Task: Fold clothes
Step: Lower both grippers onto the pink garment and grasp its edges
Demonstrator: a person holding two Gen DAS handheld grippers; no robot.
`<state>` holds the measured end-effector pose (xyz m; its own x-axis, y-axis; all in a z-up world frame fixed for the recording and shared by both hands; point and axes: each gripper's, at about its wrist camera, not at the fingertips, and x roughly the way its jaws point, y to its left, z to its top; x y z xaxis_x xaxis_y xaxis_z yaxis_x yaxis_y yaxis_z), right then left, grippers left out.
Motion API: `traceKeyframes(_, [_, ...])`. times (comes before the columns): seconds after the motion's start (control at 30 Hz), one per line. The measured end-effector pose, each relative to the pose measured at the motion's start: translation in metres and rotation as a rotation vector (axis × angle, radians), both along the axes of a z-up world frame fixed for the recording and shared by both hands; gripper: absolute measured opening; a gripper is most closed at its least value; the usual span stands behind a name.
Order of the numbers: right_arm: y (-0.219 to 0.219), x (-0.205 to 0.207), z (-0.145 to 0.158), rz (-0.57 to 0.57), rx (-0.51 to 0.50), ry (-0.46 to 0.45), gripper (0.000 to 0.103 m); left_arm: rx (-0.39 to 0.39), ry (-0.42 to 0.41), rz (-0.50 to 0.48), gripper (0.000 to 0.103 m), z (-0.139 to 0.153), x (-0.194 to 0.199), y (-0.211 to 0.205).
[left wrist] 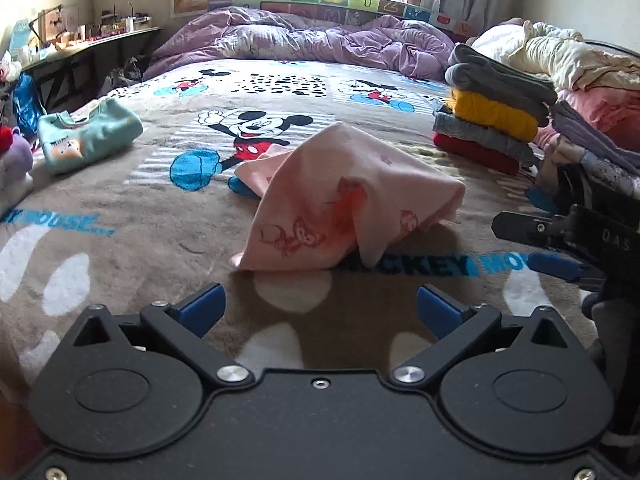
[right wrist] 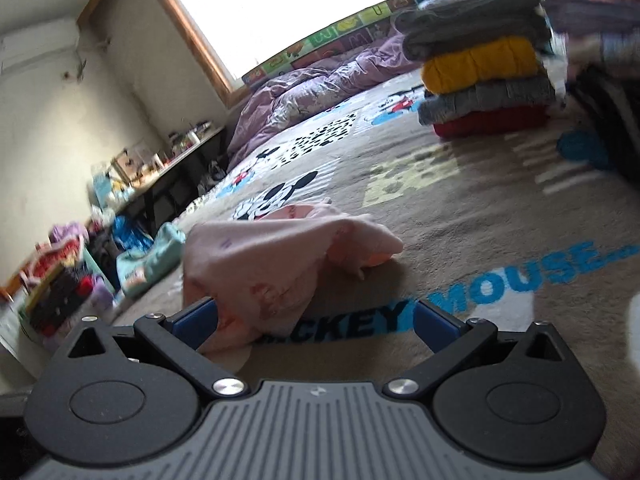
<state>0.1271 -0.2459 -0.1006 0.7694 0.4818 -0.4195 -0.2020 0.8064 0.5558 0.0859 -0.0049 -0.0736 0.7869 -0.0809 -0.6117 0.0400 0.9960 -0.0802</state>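
Here the left claw (left wrist: 320, 308) hovers low over the Mickey Mouse blanket (left wrist: 120, 264), its blue fingers (left wrist: 204, 308) spread wide with nothing between them. Just ahead of it the pink garment (left wrist: 352, 200) lies crumpled and tented on the blanket, its longer side running roughly from the near left toward the far right. Farther left sits a folded mint sweatshirt (left wrist: 86, 134); at the right stands a stack of folded clothes (left wrist: 488, 116), grey, yellow, grey and red. The right claw (right wrist: 316, 322) is also spread wide; the garment's near edge drapes against its left finger (right wrist: 200, 316), unpinched.
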Motion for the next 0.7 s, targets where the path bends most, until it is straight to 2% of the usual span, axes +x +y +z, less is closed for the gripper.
traceKeyframes(0.17, [-0.023,0.035,-0.027,0.01,0.149,0.028,0.103,0.017,-0.006,-0.015,0.103,-0.007,0.015,-0.003])
traceKeyframes(0.23, [-0.028,0.046,-0.031,0.009,0.165,0.012,0.103,0.015,-0.014,-0.04,0.102,-0.004,0.019,-0.005])
traceKeyframes(0.33, [-0.038,0.064,-0.041,0.019,0.244,0.014,0.103,0.036,-0.044,-0.099,0.101,0.007,0.026,-0.012])
traceKeyframes(0.43, [-0.049,0.085,-0.054,0.021,0.358,0.042,0.099,0.102,-0.084,-0.158,0.1,0.027,0.044,-0.021])
traceKeyframes(0.6, [-0.051,0.111,-0.06,0.044,0.383,0.044,0.093,0.171,-0.105,-0.27,0.093,0.056,0.087,-0.029])
traceKeyframes(0.63, [-0.051,0.115,-0.063,0.05,0.394,0.054,0.092,0.189,-0.091,-0.298,0.087,0.057,0.098,-0.031])
traceKeyframes(0.7, [-0.051,0.121,-0.068,0.062,0.408,0.069,0.086,0.225,-0.059,-0.354,0.087,0.057,0.121,-0.035])
